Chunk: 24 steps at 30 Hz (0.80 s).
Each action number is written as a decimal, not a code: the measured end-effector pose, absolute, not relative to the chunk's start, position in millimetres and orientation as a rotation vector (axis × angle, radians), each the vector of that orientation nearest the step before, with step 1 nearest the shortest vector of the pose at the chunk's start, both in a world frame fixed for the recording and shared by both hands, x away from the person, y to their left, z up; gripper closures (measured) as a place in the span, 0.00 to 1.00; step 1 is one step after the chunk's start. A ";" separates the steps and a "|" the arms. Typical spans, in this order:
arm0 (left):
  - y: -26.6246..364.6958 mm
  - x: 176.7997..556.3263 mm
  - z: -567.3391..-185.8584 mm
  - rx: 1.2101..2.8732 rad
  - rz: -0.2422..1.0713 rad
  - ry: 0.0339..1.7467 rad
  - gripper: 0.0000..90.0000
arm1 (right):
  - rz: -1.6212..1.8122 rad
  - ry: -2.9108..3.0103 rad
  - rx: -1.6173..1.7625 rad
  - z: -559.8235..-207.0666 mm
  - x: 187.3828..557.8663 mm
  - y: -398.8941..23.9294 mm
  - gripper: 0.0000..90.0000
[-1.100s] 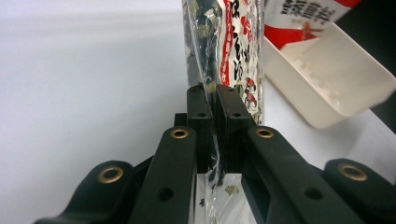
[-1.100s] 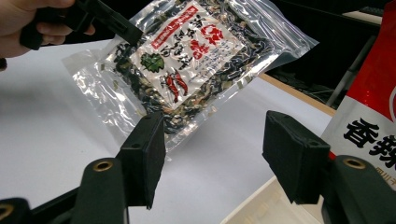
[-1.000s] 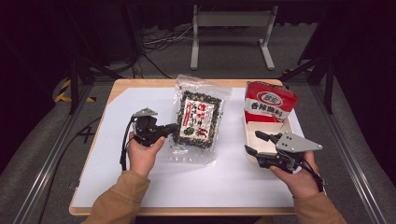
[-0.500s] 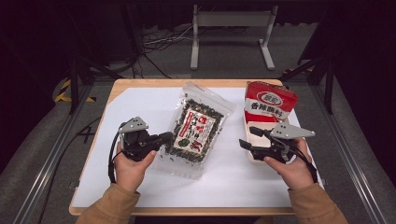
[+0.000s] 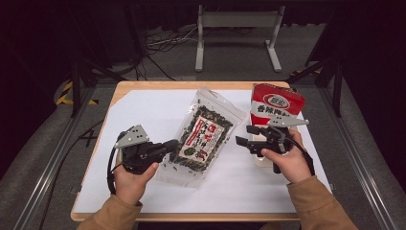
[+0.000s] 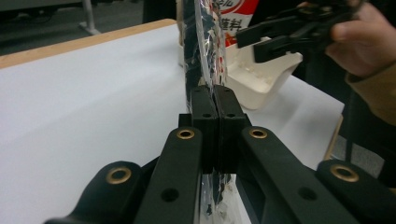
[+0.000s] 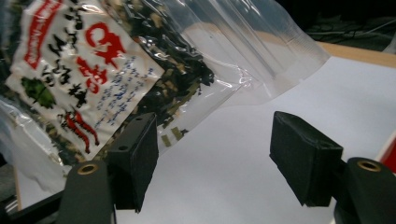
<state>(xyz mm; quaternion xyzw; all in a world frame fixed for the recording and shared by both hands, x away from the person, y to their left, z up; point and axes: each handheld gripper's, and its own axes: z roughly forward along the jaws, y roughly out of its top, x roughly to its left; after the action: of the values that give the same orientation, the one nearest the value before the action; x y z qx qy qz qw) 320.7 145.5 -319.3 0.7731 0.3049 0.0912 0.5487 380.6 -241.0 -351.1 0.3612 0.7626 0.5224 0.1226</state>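
on the left we see our left tool [image 5: 168, 145] clamped tight on the lower left edge of the clear seaweed bag [image 5: 203, 133]; in the left gripper view the two black jaws meet with only the thin film pinched between them [image 6: 205, 60]. we judge that the grip sits at the edge so that the bag can be lifted and tilted without crushing the dried flakes inside. the bag now slants across the middle of the white tabletop [image 5: 143, 110], its sealed top pointing away from us and to the right, its left side raised off the sheet.

further right, our right tool [image 5: 245, 136] hovers just beside the bag's right edge with nothing between its jaws; they have just been opening wider, and in the right gripper view the pads [image 7: 135, 158] stand well apart with the bag's printed label [image 7: 84, 74] ahead of them. we take this as readiness to catch the free side. behind it stand the red box [image 5: 277, 103] and the pale tray [image 5: 261, 155].

compared with a second ago, the bag no longer lies flat and straight: it has swung and risen. our left hand has drawn back toward us and to the left, and the right tool has turned from the tray toward the bag.
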 end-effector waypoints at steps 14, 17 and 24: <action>148.4 316.7 -316.0 1.806 0.167 0.620 0.98 | 1.754 2.211 0.977 -344.4 389.9 -240.6 0.36; 145.9 318.7 -318.3 1.832 0.165 0.602 0.98 | 1.793 2.171 0.957 -340.0 386.6 -244.4 0.38; 140.2 323.7 -324.8 1.872 0.150 0.607 0.98 | 1.841 2.207 0.784 -326.0 371.5 -239.8 0.54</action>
<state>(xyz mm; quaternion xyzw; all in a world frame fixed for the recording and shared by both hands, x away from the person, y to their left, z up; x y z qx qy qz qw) 323.7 140.2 -324.8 0.7912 0.2567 0.0634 0.5515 371.5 -239.8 -326.0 0.2623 0.7383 0.6161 0.0812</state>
